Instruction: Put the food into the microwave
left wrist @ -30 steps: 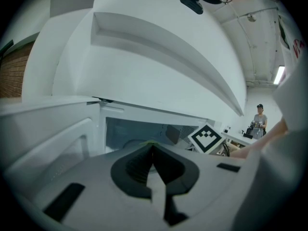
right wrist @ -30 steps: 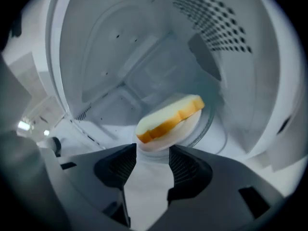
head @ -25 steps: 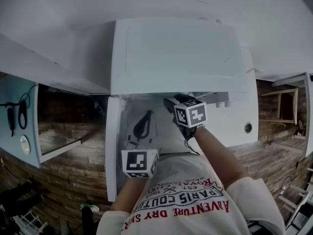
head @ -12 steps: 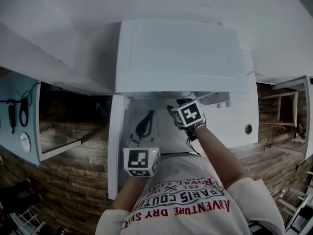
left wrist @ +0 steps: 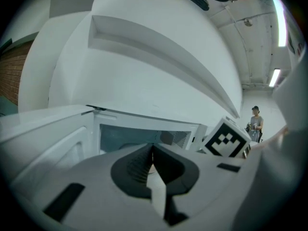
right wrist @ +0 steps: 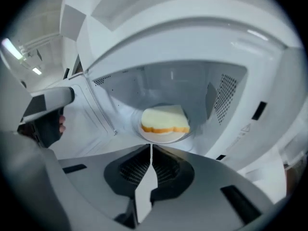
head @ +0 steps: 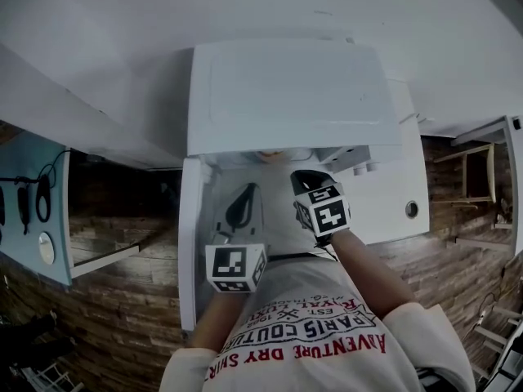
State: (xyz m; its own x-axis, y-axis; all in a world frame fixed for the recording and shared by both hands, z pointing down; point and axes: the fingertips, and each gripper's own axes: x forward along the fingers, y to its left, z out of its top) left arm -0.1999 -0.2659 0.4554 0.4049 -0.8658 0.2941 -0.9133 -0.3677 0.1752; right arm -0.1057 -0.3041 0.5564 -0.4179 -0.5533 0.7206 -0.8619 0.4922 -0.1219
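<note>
Food: bread slice (right wrist: 164,118) set on plate (right wrist: 161,136) inside microwave (right wrist: 173,81).
Right gripper (right wrist: 151,149): jaws just closed together, nothing pinched.
Left gripper (left wrist: 153,150): jaws pressed together, empty; held near open door (head: 189,260), likely to shut it.

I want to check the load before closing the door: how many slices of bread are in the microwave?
1. The slice of bread lies on the white plate in the middle of the open microwave's floor. Anything beneath it would be hidden.
</note>
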